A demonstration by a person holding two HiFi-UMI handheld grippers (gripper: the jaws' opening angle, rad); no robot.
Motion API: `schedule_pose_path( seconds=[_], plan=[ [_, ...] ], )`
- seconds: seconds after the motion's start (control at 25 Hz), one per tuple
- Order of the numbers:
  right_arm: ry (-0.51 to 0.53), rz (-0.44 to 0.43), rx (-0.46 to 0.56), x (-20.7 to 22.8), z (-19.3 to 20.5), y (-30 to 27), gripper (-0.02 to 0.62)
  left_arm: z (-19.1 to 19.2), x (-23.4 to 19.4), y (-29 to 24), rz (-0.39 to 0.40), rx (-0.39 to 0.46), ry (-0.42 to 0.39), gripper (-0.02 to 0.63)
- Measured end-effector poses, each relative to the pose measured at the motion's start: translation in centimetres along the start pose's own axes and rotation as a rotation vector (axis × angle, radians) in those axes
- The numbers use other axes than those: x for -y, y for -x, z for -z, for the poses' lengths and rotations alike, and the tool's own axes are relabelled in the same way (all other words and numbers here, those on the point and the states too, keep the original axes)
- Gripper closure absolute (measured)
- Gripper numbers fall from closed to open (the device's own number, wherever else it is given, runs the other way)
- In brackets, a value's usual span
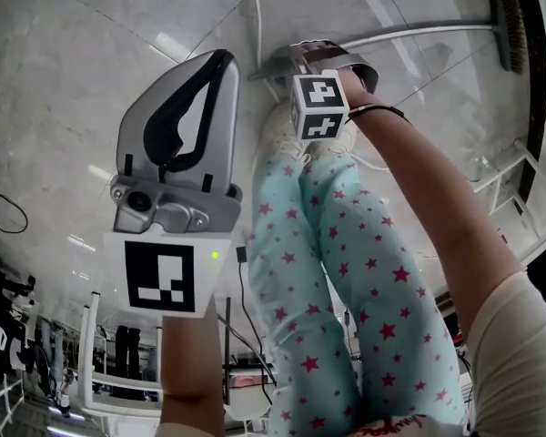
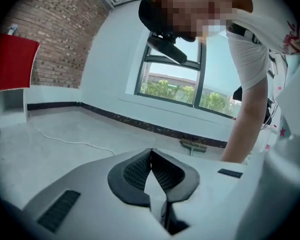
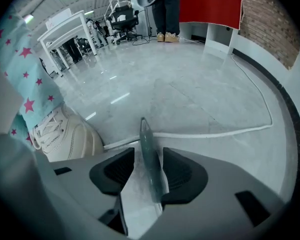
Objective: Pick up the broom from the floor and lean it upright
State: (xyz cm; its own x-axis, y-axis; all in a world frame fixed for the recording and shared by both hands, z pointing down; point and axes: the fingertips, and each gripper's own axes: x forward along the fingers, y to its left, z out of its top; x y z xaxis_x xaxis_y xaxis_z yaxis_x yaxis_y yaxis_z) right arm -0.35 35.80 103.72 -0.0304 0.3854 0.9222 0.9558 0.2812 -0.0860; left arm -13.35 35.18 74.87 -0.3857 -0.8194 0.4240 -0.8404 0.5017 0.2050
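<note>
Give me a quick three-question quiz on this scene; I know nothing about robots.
1. True or false: the broom lies on the floor.
2. What stands between the jaws of the right gripper? A) a cup B) the broom's handle C) nothing
3. Fill in: the jaws of the left gripper are ___ and hold nothing.
Key: 1 true; 2 B; 3 together.

Floor (image 1: 73, 62) glossy, polished; broom handle (image 3: 149, 159) smooth grey, slight sheen; trousers (image 1: 364, 271) printed cloth; brick wall (image 2: 60, 39) rough.
</note>
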Motion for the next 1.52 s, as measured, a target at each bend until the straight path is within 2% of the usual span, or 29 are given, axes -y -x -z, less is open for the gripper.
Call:
schedule_pose_path(
  seconds=[0.16, 0.36, 0.4, 0.44, 0.48, 0.6, 0.76, 0.92, 1.16, 1.44, 1.52],
  plan=[
    [0.006, -0.008, -0.009, -0.2, 0.2, -0.6, 0.405, 2.9, 0.1, -1.8, 0.023, -0.081, 0.006, 0.584],
    [0.004, -0.001, -0.014, 0.1, 0.3, -0.6, 0.410, 3.2, 0.3, -2.6, 0.035, -0.090, 0.020, 0.584],
    [0.003, -0.002, -0.022, 0.1, 0.3, -0.6, 0.418, 3.4, 0.4, -2.6, 0.040, -0.099, 0.020, 0.584],
    [0.011, 0.001, -0.031, 0.0, 0.3, -0.7, 0.462, 3.5, 0.5, -2.5, 0.046, -0.111, 0.015, 0.584],
    [0.027, 0.007, -0.040, 0.0, 0.3, -0.6, 0.465, 3.6, 0.5, -2.4, 0.051, -0.123, 0.007, 0.584],
    [0.060, 0.051, -0.032, 0.6, 0.0, 0.5, 0.471, 2.7, 0.4, -2.2, 0.055, -0.133, -0.020, 0.584],
    [0.072, 0.107, 0.039, 2.0, -1.5, 4.1, 0.474, 0.0, 0.0, -1.8, 0.047, -0.117, -0.038, 0.584],
    [0.115, 0.153, 0.118, 3.3, -3.3, 10.4, 0.483, -4.8, 0.9, -1.0, 0.076, -0.116, -0.068, 0.584],
    [0.098, 0.247, 0.245, 6.5, -6.1, 23.6, 0.488, -15.2, 2.9, -0.4, 0.107, -0.068, -0.104, 0.584],
    [0.090, 0.390, 0.292, 8.2, -4.0, 40.6, 0.495, -26.9, 8.0, -1.2, 0.155, 0.006, -0.144, 0.584],
    [0.064, 0.428, 0.288, 8.4, -3.0, 45.4, 0.495, -29.7, 9.6, -1.1, 0.185, -0.002, -0.155, 0.584]
  ],
)
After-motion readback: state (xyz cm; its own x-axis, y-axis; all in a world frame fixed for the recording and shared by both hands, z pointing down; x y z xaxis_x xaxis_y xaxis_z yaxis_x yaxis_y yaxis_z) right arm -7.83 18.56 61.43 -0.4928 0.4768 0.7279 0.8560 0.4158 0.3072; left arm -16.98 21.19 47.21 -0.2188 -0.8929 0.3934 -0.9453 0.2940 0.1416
